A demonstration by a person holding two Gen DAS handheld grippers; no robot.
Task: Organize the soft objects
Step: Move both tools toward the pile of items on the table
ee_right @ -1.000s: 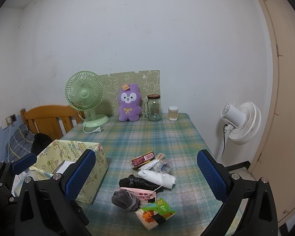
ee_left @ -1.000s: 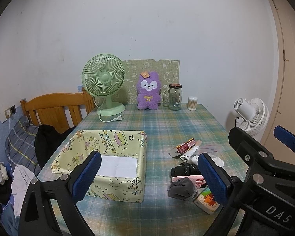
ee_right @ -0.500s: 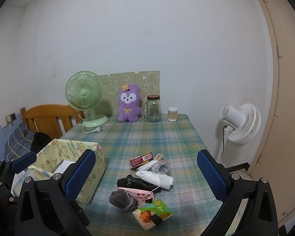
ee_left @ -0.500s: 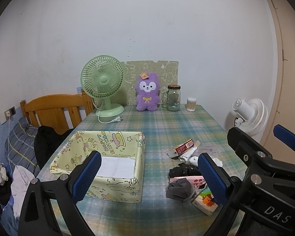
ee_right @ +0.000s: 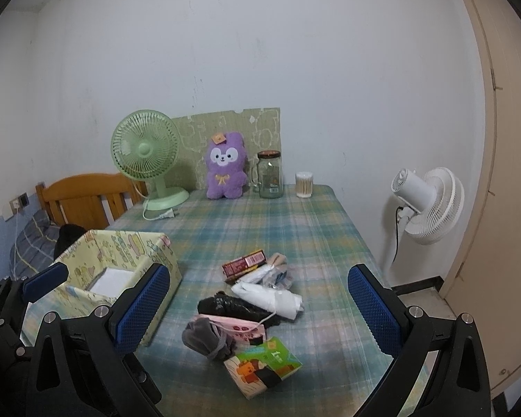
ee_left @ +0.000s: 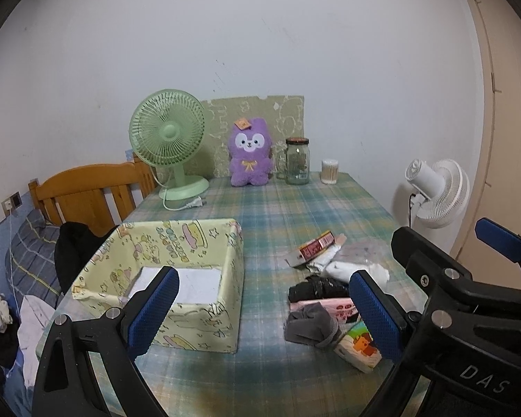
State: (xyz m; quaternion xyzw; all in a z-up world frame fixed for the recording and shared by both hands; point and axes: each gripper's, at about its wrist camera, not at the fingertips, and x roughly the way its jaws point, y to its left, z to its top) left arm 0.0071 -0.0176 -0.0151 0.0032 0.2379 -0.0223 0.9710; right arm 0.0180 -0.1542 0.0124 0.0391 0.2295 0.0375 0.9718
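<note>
Both tools, left [ee_left: 262, 307] and right [ee_right: 257, 307], backed up a bit, jaws wide open, empty. Socks [ee_right: 208, 338] untouched, box [ee_left: 205, 243] unfilled, so nothing sorted yet.

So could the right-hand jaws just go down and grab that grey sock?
Probably yes. The right gripper hangs open above the grey sock, with nothing over the sock. A pink packet and a green box touch it, so they may get nudged.

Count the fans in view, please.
2. A green desk fan stands at the table's far left, beside the purple plush. A white fan stands off the table's right side. None seem hidden.
</note>
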